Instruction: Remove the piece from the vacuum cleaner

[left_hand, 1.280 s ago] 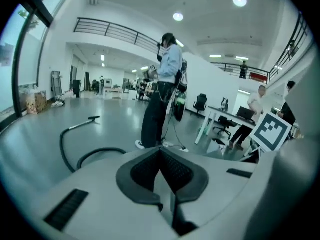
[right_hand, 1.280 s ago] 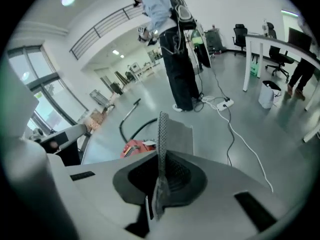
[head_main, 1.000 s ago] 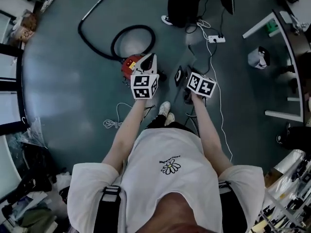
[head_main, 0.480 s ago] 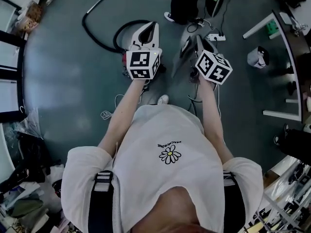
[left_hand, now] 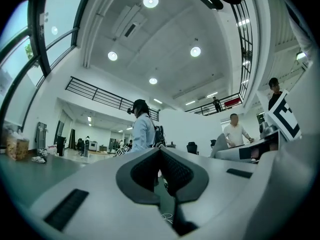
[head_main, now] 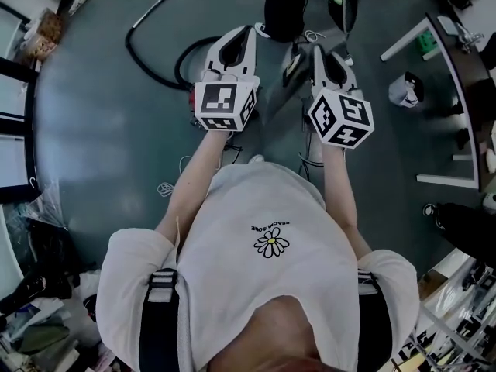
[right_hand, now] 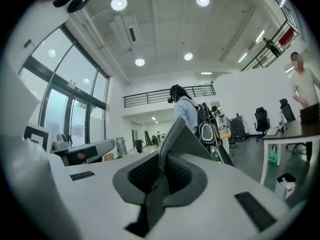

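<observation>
In the head view both grippers are held up, level and pointing forward. My right gripper point(head_main: 316, 50) is shut on a flat dark grey piece point(head_main: 294, 63) that sticks out to its left. In the right gripper view that mesh-textured piece point(right_hand: 181, 133) rises out of the closed jaws point(right_hand: 167, 159). My left gripper point(head_main: 242, 32) is shut with nothing in it; its pads meet in the left gripper view point(left_hand: 161, 153). The vacuum cleaner lies on the floor below, mostly hidden by the left gripper; a bit of red body point(head_main: 191, 92) and its black hose point(head_main: 152, 59) show.
The hose's wand point(head_main: 155, 2) ends at the top left. A person point(head_main: 285, 6) stands ahead, next to a power strip and cables. A white table frame point(head_main: 434, 91) and a small bin point(head_main: 404, 90) are at the right. A white cable point(head_main: 167, 186) lies by my feet.
Both grippers have risen from down near the vacuum cleaner to a level pose. The right one has carried the grey piece up and away from the vacuum.
</observation>
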`<state>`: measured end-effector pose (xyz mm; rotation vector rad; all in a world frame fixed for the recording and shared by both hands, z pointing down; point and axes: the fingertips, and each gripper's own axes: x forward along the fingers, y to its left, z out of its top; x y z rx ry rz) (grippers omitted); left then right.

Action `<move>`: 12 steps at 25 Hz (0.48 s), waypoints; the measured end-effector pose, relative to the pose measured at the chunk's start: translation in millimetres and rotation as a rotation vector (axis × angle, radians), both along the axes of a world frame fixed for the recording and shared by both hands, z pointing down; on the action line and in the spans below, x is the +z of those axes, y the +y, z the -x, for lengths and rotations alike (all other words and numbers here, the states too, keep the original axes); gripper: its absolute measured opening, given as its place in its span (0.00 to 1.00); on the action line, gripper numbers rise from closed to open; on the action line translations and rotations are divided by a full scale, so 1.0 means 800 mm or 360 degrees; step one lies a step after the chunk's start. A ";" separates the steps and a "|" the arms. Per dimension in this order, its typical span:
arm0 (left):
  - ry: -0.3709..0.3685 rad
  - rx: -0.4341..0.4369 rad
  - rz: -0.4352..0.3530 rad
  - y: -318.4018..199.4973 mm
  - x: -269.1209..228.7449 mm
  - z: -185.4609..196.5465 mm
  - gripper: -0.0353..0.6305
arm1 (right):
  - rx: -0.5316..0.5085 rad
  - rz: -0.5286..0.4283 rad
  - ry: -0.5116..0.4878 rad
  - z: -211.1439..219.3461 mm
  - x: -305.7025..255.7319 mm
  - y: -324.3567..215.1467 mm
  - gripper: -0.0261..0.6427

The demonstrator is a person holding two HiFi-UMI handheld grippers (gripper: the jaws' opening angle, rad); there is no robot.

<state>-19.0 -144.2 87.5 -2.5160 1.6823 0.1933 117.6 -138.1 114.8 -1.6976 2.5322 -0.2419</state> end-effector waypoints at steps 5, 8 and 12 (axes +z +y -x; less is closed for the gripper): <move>-0.0005 0.0019 -0.0035 -0.004 -0.010 -0.012 0.06 | 0.0010 -0.0097 0.0085 -0.002 -0.020 0.005 0.08; -0.0004 0.0024 -0.0040 -0.001 -0.011 -0.016 0.06 | 0.0008 -0.0121 0.0087 -0.002 -0.028 0.008 0.08; -0.0015 0.0030 -0.0036 0.001 -0.007 -0.019 0.06 | 0.0024 -0.0134 0.0059 -0.008 -0.033 0.009 0.08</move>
